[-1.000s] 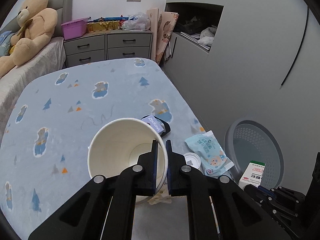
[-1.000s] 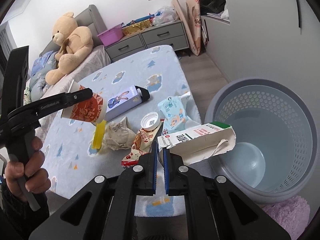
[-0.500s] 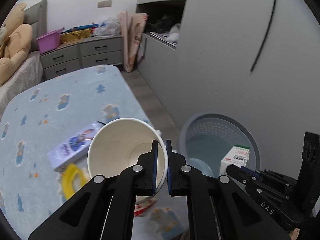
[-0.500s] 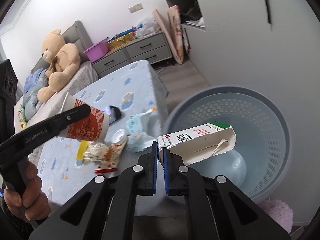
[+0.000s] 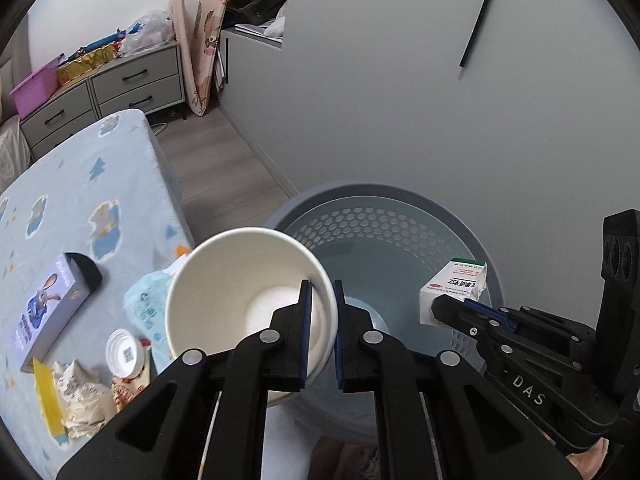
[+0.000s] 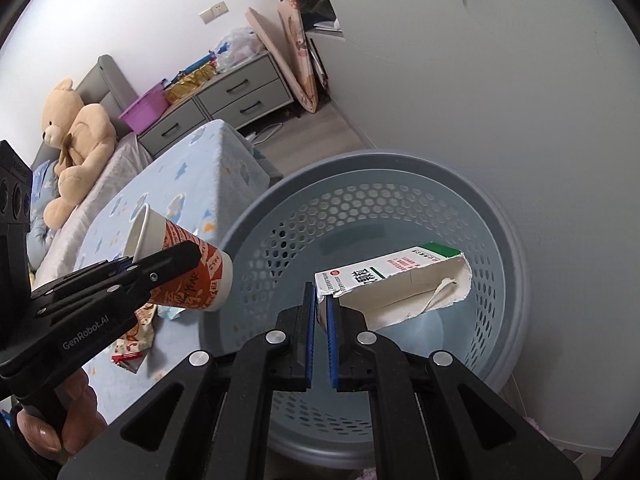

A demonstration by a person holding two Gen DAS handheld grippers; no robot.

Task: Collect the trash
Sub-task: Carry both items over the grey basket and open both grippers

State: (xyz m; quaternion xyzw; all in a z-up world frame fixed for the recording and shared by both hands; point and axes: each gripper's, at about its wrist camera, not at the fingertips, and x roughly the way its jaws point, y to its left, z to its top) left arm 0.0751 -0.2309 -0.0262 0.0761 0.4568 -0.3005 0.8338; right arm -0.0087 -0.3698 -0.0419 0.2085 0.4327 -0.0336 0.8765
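Both hands swing from bed to grey perforated plastic bin (image 6: 500, 240). Left gripper (image 5: 320, 316) clamps white paper cup (image 5: 248, 304) at near-left rim; right gripper (image 6: 319, 320) pinches torn white carton (image 6: 396, 284) over bin. Drop looks next.

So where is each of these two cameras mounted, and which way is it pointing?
Left wrist: sits on the left gripper, looking down along its fingers at the paper cup it grips; the right gripper shows too.
Right wrist: sits on the right gripper, looking down at the carton it grips; the left gripper and a hand show.
Shared: both see the basket and the bed.
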